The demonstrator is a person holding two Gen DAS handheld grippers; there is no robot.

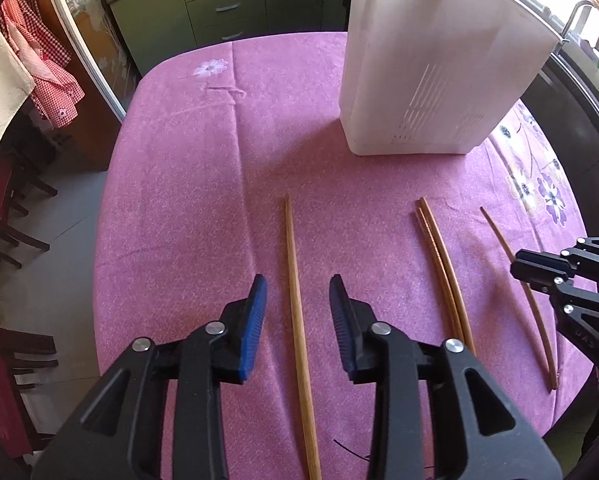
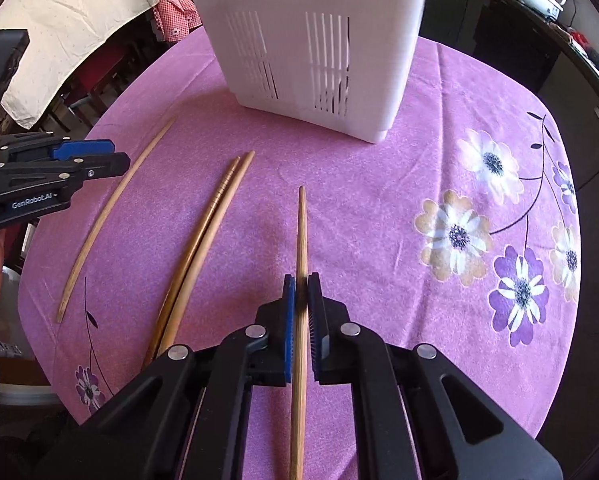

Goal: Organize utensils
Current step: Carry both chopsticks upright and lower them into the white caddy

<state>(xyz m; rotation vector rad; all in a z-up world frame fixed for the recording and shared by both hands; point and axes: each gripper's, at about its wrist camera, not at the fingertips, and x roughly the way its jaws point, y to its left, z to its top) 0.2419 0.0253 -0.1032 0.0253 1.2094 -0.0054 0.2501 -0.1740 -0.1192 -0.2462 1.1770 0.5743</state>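
Several wooden chopsticks lie on a pink tablecloth (image 1: 187, 168) in front of a white slotted utensil holder (image 1: 431, 80). My left gripper (image 1: 298, 292) is open, its blue pads either side of one chopstick (image 1: 295, 288) on the cloth. A pair of chopsticks (image 1: 443, 276) lies to its right, and another chopstick (image 1: 519, 288) further right. In the right wrist view my right gripper (image 2: 301, 280) is shut on that single chopstick (image 2: 301, 232), which points toward the holder (image 2: 315, 40). The pair (image 2: 207, 232) and the left chopstick (image 2: 111, 208) lie to its left.
The left gripper's body (image 2: 47, 176) shows at the left of the right wrist view; the right gripper's body (image 1: 567, 280) shows at the right of the left one. Green cabinets (image 1: 203, 8) stand behind the table. Dark chairs (image 1: 7, 232) and hanging cloths stand at the left.
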